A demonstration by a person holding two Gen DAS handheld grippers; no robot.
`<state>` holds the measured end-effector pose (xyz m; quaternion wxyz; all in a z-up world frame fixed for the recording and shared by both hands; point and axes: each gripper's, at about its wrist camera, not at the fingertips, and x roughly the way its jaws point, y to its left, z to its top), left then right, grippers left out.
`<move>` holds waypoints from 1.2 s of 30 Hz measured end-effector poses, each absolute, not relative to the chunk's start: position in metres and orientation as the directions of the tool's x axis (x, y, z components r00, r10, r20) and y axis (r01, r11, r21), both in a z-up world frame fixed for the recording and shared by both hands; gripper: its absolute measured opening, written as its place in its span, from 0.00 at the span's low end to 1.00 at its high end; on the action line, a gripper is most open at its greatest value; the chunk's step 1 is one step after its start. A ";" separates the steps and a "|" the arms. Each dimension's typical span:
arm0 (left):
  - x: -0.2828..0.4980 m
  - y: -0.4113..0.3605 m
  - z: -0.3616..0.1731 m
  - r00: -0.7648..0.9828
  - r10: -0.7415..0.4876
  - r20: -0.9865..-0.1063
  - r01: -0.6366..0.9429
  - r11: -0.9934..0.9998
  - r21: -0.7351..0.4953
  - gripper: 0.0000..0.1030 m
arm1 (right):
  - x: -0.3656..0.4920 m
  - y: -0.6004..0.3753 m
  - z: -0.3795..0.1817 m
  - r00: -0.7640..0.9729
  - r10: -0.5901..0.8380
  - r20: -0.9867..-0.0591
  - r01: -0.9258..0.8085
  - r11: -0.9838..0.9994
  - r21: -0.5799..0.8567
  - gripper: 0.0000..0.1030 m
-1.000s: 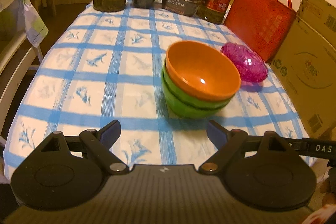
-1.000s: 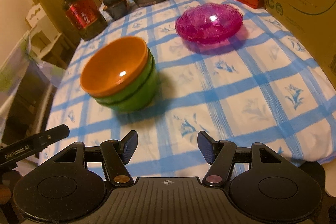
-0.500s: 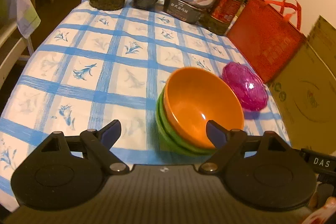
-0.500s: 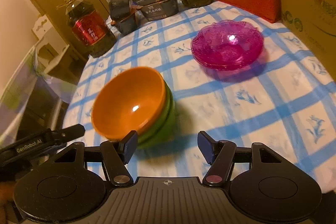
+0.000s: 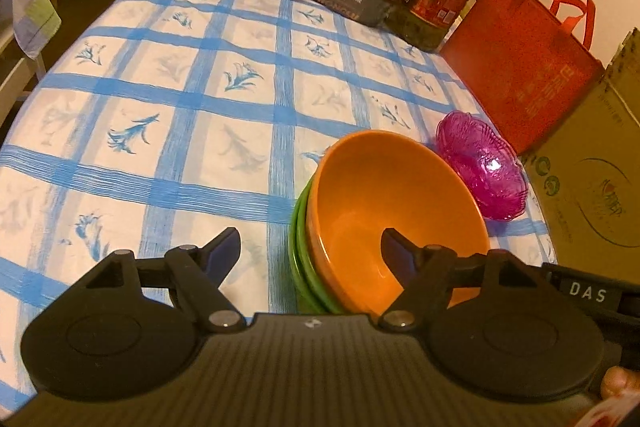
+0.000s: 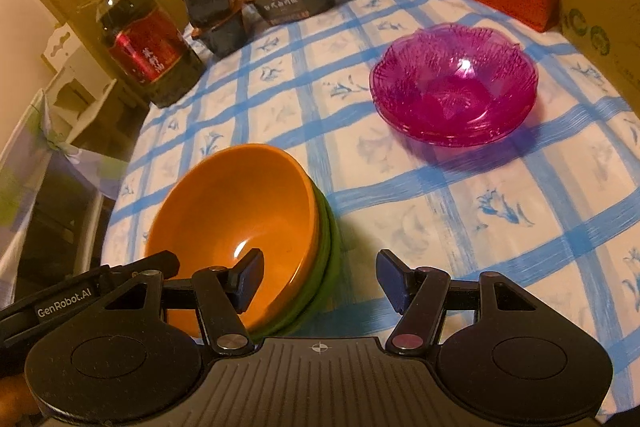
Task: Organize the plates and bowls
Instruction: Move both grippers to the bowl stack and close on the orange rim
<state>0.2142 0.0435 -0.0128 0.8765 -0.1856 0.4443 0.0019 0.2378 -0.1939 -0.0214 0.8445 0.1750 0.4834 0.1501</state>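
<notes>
Both my grippers, left (image 5: 310, 251) and right (image 6: 319, 277), straddle opposite rims of the orange bowl (image 5: 384, 211); left jaws just narrowed, neither gripping.

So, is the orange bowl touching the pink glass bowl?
Apart. The right wrist view shows the orange bowl and the pink glass bowl with bare tablecloth between them.

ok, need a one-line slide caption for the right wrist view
Right gripper open, one finger inside the orange bowl nested in green bowls; stacked pink glass bowls beyond on checked tablecloth.
</notes>
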 end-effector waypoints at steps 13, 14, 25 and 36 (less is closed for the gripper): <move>0.230 0.042 -0.036 0.552 -0.190 -0.812 -0.177 0.925 -0.337 0.51 | 0.253 -0.183 -0.047 0.418 0.446 -0.791 -0.077 0.886 0.458 0.52; 0.231 0.043 -0.037 0.547 -0.195 -0.814 -0.178 0.923 -0.341 0.50 | 0.254 -0.183 -0.048 0.414 0.447 -0.793 -0.075 0.885 0.459 0.51; 0.237 0.046 -0.046 0.496 -0.268 -0.826 -0.196 0.892 -0.407 0.33 | 0.258 -0.176 -0.055 0.395 0.435 -0.809 -0.066 0.892 0.447 0.44; 0.235 0.043 -0.045 0.491 -0.244 -0.836 -0.174 0.913 -0.369 0.28 | 0.258 -0.172 -0.056 0.388 0.434 -0.813 -0.074 0.894 0.442 0.36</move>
